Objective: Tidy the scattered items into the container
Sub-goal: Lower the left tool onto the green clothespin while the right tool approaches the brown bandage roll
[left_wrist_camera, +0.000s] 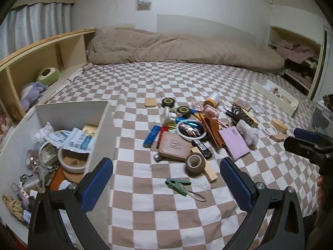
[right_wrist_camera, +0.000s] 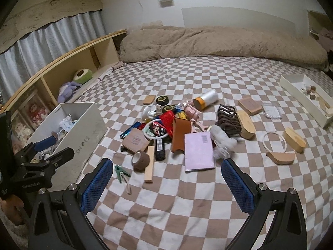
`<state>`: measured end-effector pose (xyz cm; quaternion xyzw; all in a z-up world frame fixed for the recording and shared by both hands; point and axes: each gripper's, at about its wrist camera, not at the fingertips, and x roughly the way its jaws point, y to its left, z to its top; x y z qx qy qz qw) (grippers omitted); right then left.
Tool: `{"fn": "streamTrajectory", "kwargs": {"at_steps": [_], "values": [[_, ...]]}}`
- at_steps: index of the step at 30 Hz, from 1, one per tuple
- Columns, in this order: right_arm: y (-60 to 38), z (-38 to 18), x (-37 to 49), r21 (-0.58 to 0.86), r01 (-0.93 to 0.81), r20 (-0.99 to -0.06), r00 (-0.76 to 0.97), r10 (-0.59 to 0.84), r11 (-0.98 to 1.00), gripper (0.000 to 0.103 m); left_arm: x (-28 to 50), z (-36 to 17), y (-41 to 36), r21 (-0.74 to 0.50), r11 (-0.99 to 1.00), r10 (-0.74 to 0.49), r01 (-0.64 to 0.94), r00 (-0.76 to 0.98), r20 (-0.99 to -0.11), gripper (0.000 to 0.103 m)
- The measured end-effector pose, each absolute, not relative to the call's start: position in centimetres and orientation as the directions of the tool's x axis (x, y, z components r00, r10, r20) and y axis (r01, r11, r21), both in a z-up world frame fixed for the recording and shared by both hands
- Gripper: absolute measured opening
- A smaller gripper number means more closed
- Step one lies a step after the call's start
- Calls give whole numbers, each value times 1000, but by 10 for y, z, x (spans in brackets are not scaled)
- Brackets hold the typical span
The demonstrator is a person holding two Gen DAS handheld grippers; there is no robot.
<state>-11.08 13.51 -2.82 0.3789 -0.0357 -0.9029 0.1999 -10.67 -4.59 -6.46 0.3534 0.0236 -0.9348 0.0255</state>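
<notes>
Scattered items lie in a heap on the checked bedspread (left_wrist_camera: 166, 218): a brown tape roll (left_wrist_camera: 195, 163) (right_wrist_camera: 140, 158), a green clip (left_wrist_camera: 178, 185) (right_wrist_camera: 120, 171), a wooden stick (left_wrist_camera: 210, 171), a pink notebook (left_wrist_camera: 235, 143) (right_wrist_camera: 198, 151) and a brown case (left_wrist_camera: 173, 148). The white box (left_wrist_camera: 72, 112) (right_wrist_camera: 83, 133) stands at the left, holding several things. My left gripper (left_wrist_camera: 166, 162) is open just above the green clip, beside the box. My right gripper (right_wrist_camera: 166, 162) is open over bare bedspread in front of the notebook, holding nothing.
A long white tray (right_wrist_camera: 299, 98) with small wooden bits lies at the far right. Wooden ovals (right_wrist_camera: 294, 139) and a white ring (right_wrist_camera: 274, 141) lie near it. A beige duvet (left_wrist_camera: 177, 48) runs along the back; a wooden shelf (left_wrist_camera: 41, 48) lines the left.
</notes>
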Motion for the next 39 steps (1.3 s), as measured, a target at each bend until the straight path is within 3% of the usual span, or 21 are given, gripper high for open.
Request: {"fn": "streamTrajectory", "kwargs": {"at_steps": [18,28,35,39], "values": [[155,-106,-151,155,262,-781,-559,-280,-953,103,-159,-152,-21,-59,-998,39,21,-532,-846,103],[157,-135,-162,138,231,-821,-518,-241,-963,103,-170,-189,-25,-76,-996,46,51,-443,-895,103],[155,-159,-167,138,186,-863,-460,-211,-973,103,-170,-199,-21,-16,-999,-2,38,-433,-902,103],[147,-164,-159,70,182,-870,-471,-149,-981,103,-170,-202,-25,-27,-999,4,47,-428,-904,103]]}}
